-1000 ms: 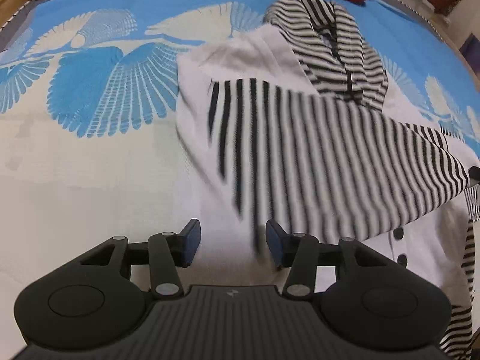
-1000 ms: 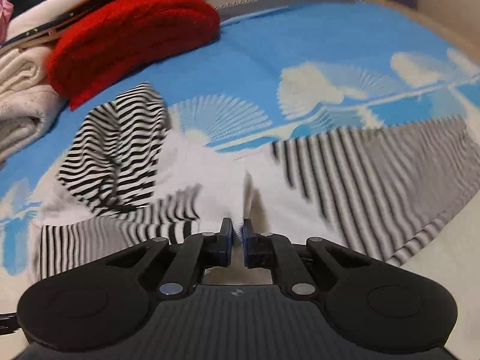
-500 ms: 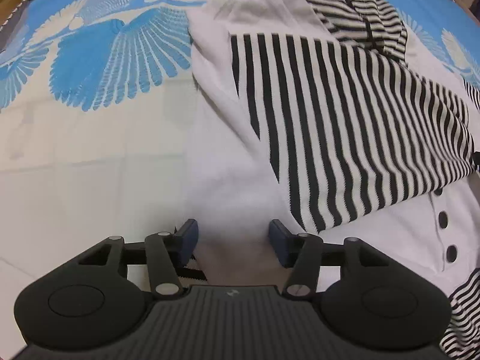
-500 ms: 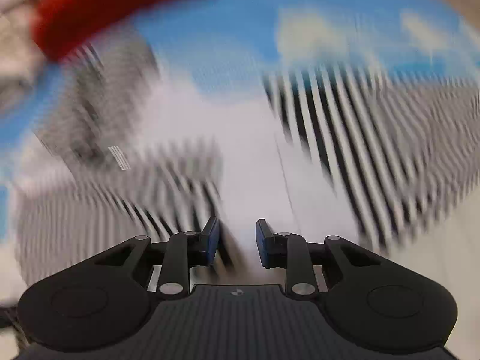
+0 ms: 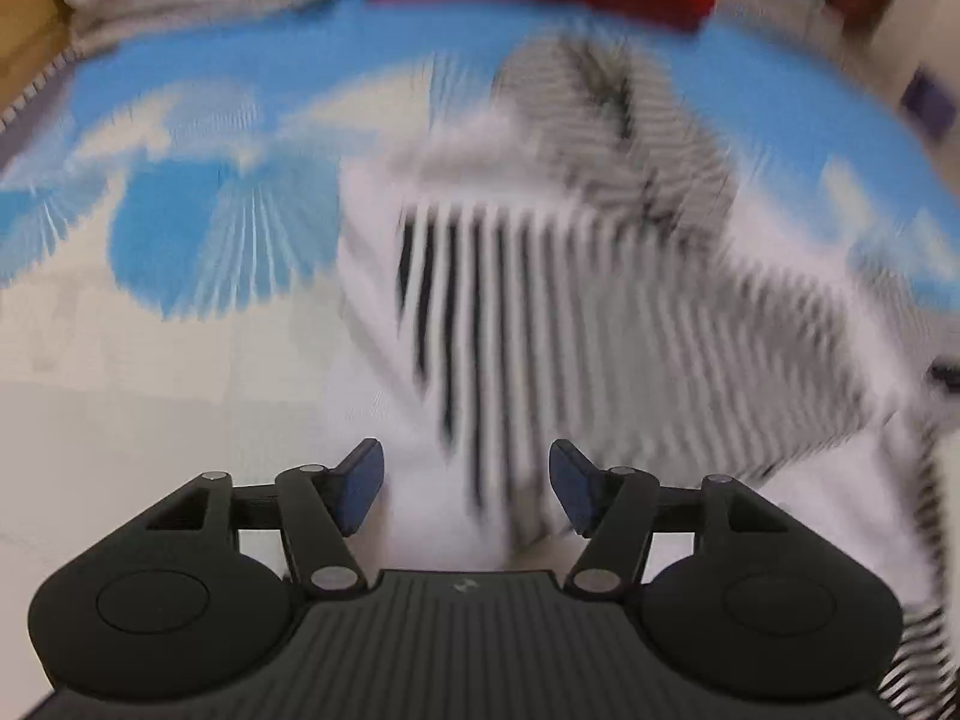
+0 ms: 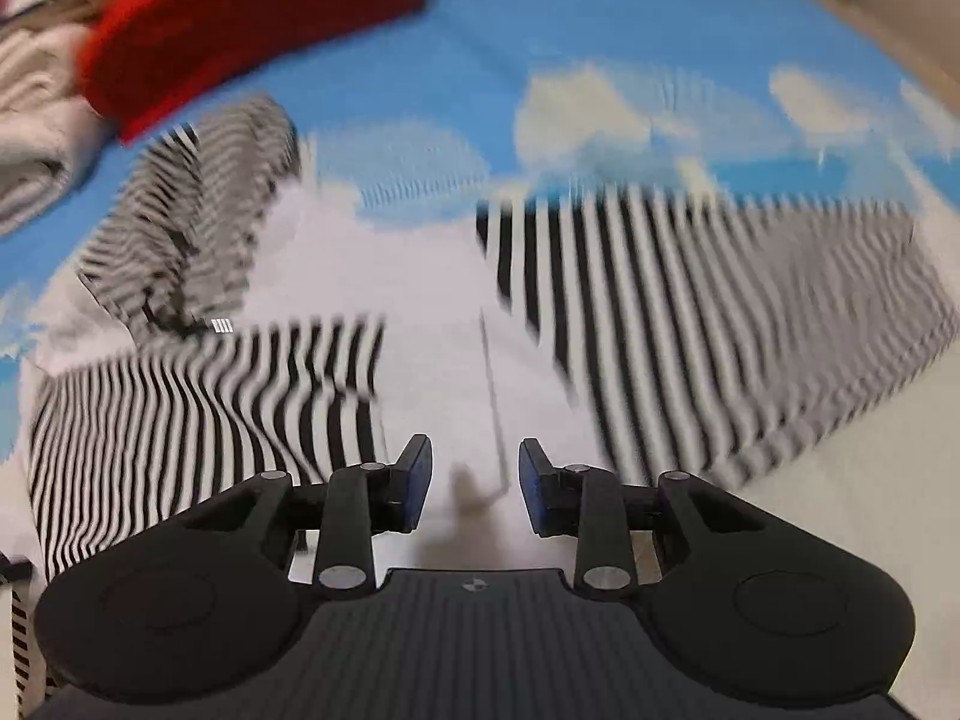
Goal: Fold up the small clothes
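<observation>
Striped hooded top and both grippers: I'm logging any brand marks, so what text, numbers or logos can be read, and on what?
No readable words or numbers in either view.
Small pale logo on the left gripper's black ribbed body: a symbol, no letters.
Same mark on the right gripper's body.
Small neck tag on the black-and-white striped hooded top: stripes only, blurred.

Hoodie (image 5: 600, 324): soft knit cloth, white with black stripes, matt. Bedspread (image 6: 600, 48): flat printed cloth, blue and cream, matt. Red knit (image 6: 252, 18): thick, fuzzy-looking. Both grippers: matt black plastic, ribbed body, shiny metal pins, blue pads (image 5: 360, 486) that look rubbery, smooth.
</observation>
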`<state>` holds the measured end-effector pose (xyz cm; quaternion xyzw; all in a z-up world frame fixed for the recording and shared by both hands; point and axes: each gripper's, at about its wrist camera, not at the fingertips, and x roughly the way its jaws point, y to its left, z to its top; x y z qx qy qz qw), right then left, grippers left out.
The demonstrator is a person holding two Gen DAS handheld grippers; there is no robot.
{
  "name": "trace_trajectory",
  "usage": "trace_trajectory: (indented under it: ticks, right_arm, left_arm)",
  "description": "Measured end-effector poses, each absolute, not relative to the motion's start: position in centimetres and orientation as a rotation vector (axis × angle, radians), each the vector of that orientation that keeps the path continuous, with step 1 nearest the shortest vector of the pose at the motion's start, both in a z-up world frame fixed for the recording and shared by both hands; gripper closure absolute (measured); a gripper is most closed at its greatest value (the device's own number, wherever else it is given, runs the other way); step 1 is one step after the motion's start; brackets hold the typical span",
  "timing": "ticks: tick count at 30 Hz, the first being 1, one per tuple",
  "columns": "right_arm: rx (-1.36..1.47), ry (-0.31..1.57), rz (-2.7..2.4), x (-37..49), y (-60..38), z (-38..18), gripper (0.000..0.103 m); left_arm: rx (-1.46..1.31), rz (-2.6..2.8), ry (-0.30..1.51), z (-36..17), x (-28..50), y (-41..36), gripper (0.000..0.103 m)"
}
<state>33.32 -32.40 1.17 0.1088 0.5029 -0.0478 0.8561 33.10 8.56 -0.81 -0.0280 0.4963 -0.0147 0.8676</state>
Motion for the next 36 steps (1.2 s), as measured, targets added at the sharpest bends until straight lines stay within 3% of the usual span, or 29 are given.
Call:
trace_trajectory:
  ticks: [5,9,14,17,26,27,29,36]
  right_arm:
    - [0.268,0.962,-0.098,32.2,-35.0,4.0,0.070]
    - [0.283,0.886,-0.112,30.6,-37.4,6.3,0.070]
    - [0.305,0.842,-0.127,28.5,-40.5,7.3,0.070]
    - [0.316,0.820,-0.163,27.2,-42.6,7.5,0.070]
    - [0.417,0.794,-0.349,25.5,-51.1,5.6,0.071]
    - [0.430,0.788,-0.370,25.4,-51.9,5.3,0.072]
    - [0.470,0.775,-0.407,25.1,-53.8,4.2,0.086]
    - [0.690,0.800,-0.525,24.9,-58.5,-1.7,0.082]
  left_arm:
    - [-0.033,-0.079,0.856,5.6,30.6,5.3,0.035]
    - [-0.026,-0.107,0.697,10.2,28.1,2.9,0.023]
    - [-0.016,-0.106,0.554,9.6,24.9,1.5,0.017]
    - [-0.054,0.025,0.685,7.3,26.4,1.4,0.020]
    - [-0.116,0.065,0.832,4.9,29.8,0.5,0.020]
    - [-0.101,0.050,0.847,4.7,30.0,0.2,0.020]
    - [-0.049,0.024,0.856,3.8,30.3,-0.2,0.020]
    - [0.075,-0.026,0.885,1.7,30.9,-1.9,0.020]
